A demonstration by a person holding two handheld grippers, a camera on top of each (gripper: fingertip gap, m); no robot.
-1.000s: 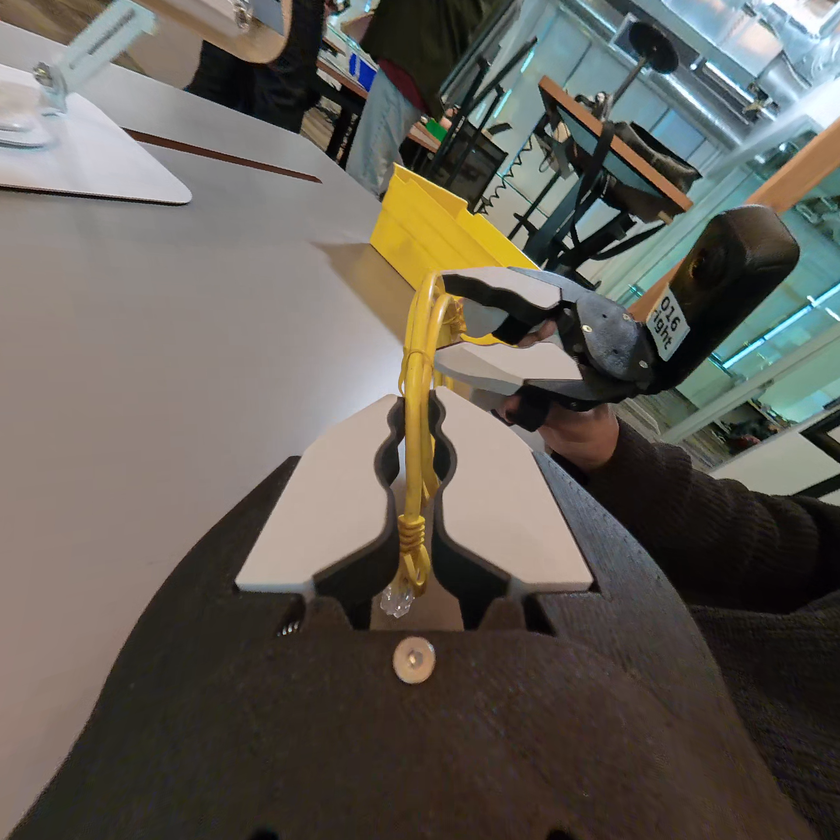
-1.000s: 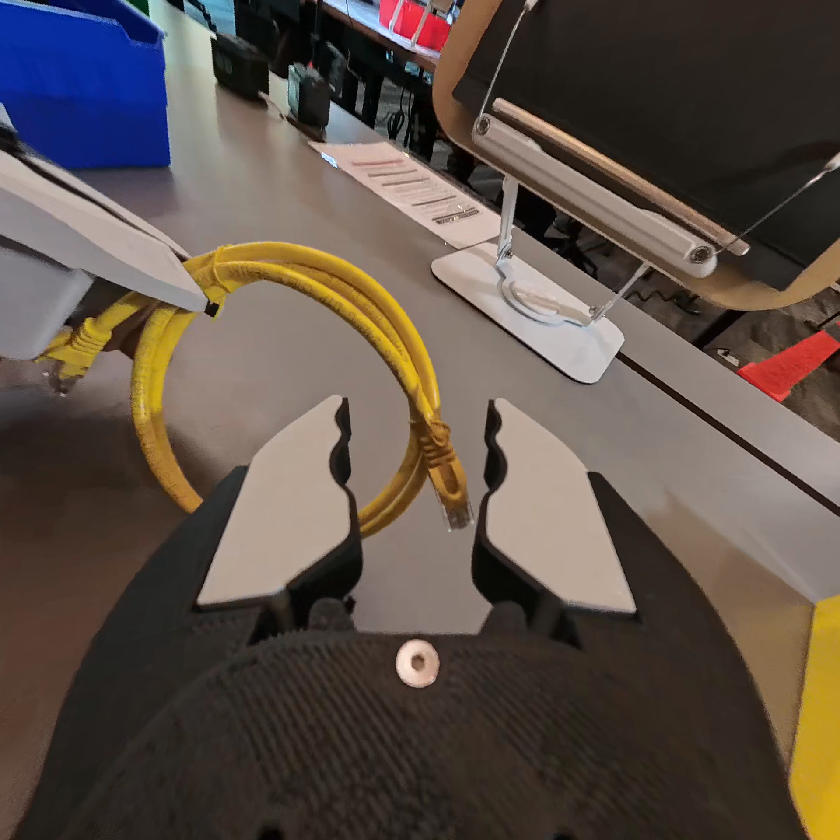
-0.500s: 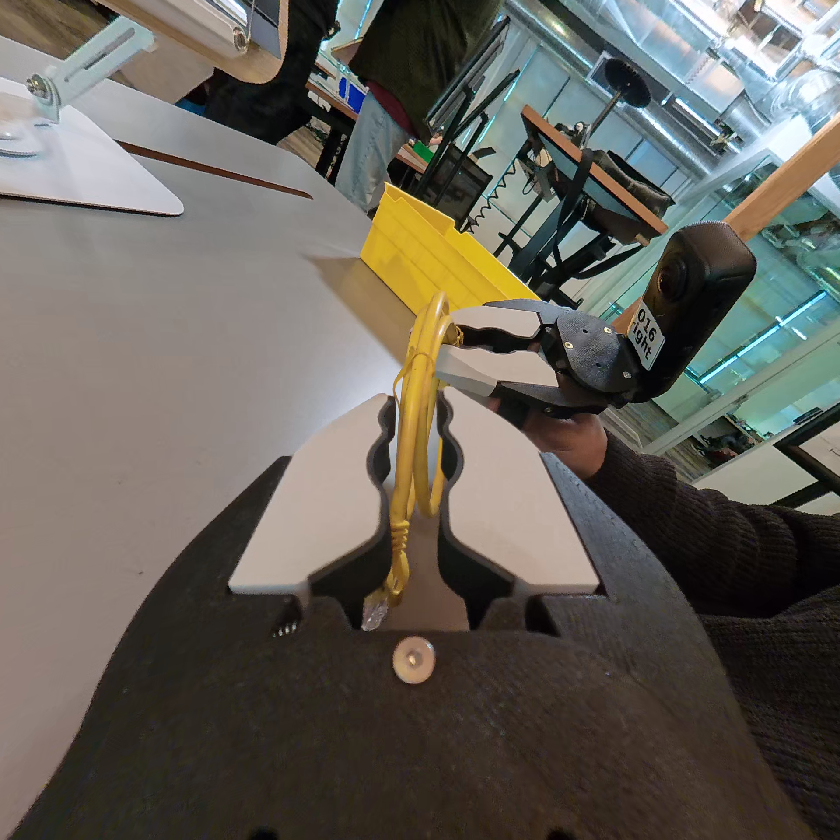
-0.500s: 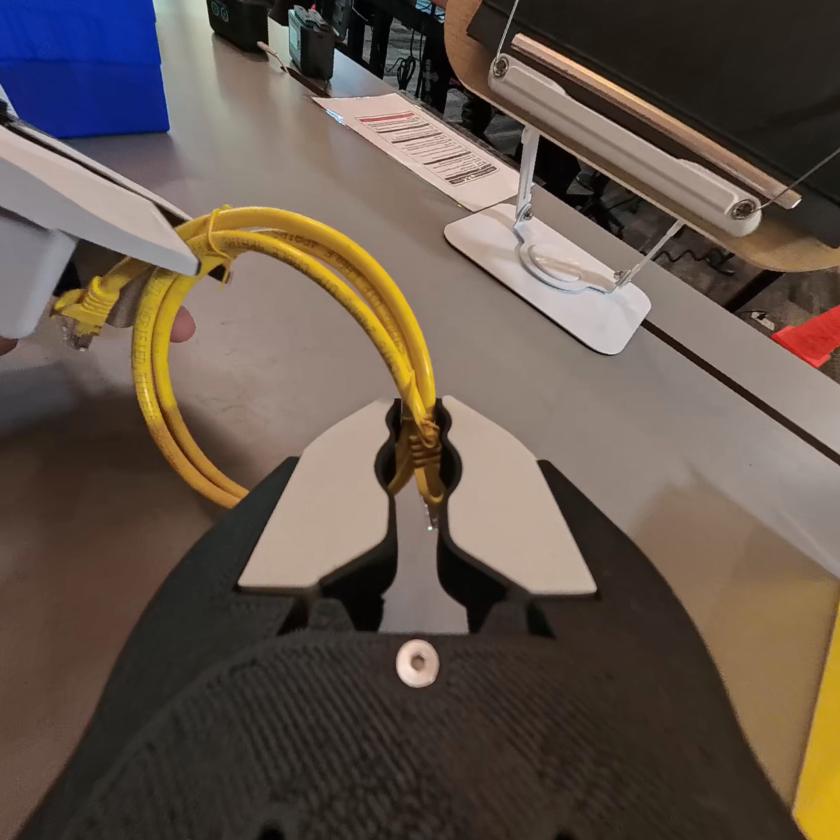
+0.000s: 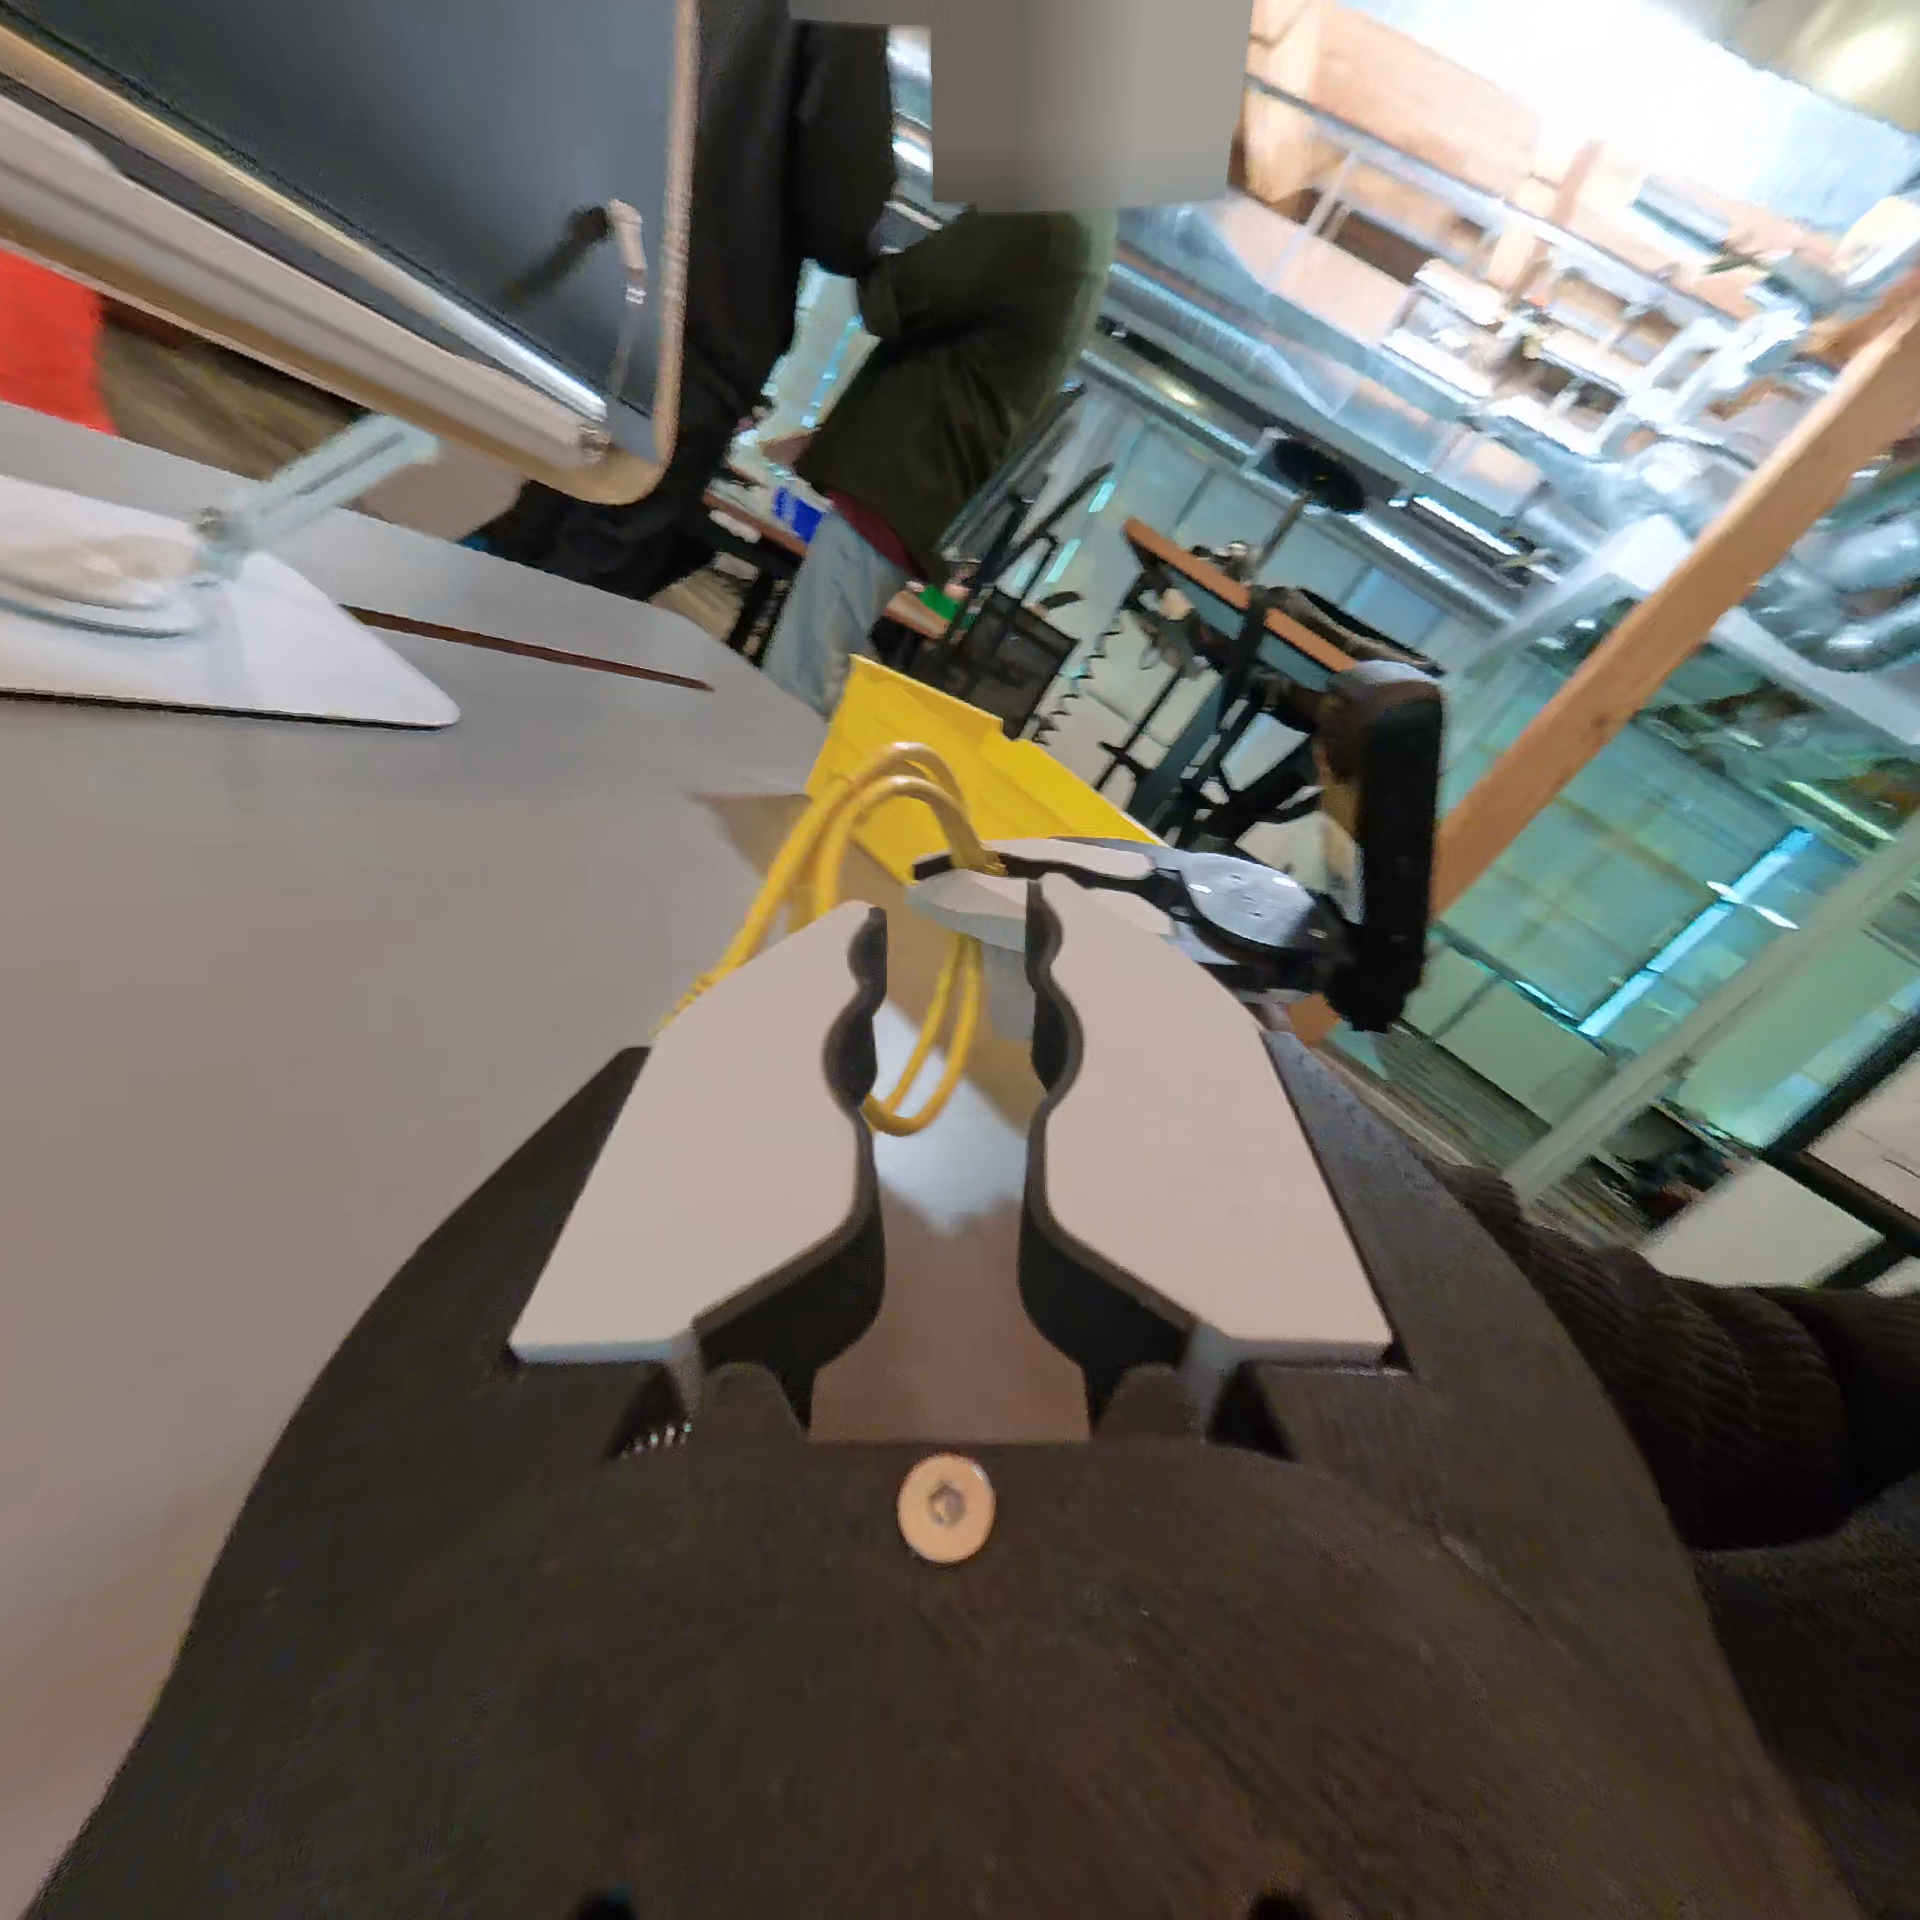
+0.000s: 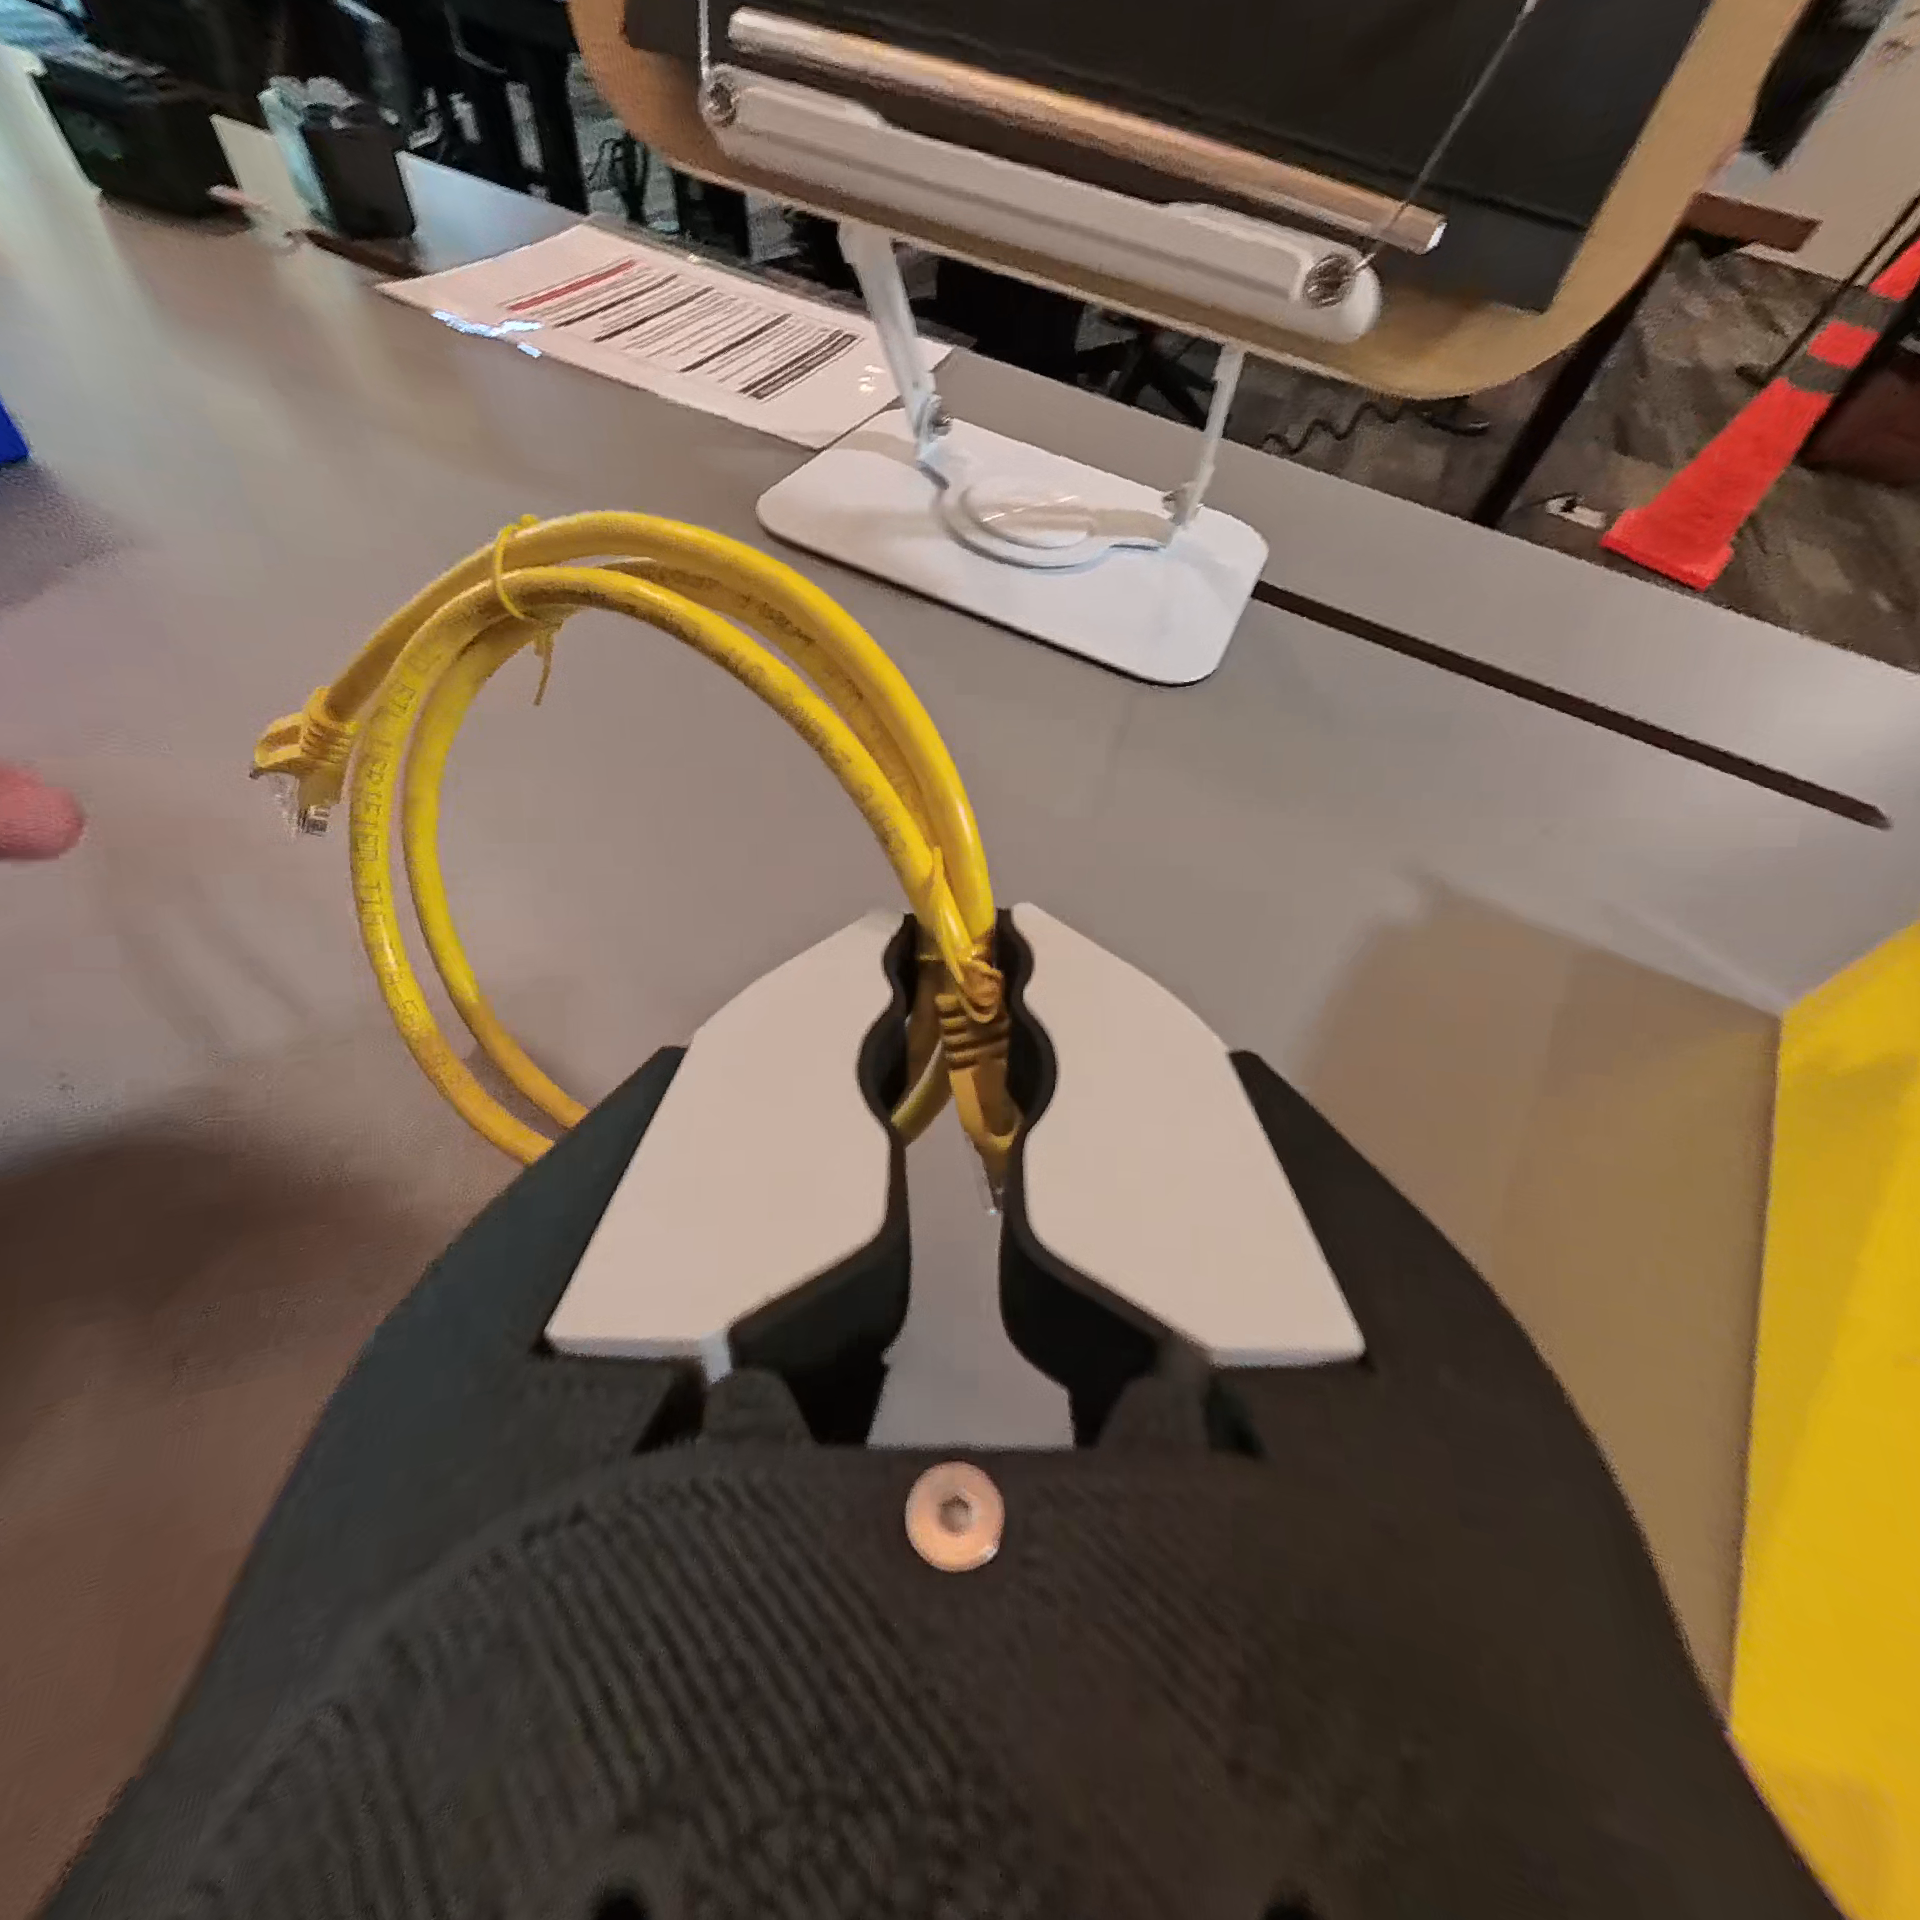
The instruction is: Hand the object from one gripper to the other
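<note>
A coiled yellow network cable (image 6: pixel 665 644) hangs from my right gripper (image 6: pixel 956 920), which is shut on it near one plug. The other plug (image 6: pixel 301 758) dangles free at the left of the coil. My left gripper (image 5: pixel 954 914) is open and empty, drawn back from the cable. In the left wrist view the cable (image 5: pixel 831 842) loops ahead of my fingers, held by the right gripper (image 5: pixel 987 883), which comes in from the right above the grey table (image 5: pixel 312 935).
A yellow bin (image 5: pixel 935 748) stands at the table's right end and shows at the right edge (image 6: pixel 1829 1351). A white monitor stand base (image 6: pixel 1039 561) and a printed sheet (image 6: pixel 665 322) lie farther back. People stand beyond the table. An orange cone (image 6: pixel 1766 436) is on the floor. About 15 cm separates my left fingertips from my right. From the right gripper's tips to the white monitor stand base (image 6: pixel 1039 561) is close to 30 cm. Look for it in the left wrist view (image 5: pixel 149 620) too.
The right gripper closed on the cable. My left gripper then opened, let the cable go and drew away; the cable now hangs from the right gripper alone.
</note>
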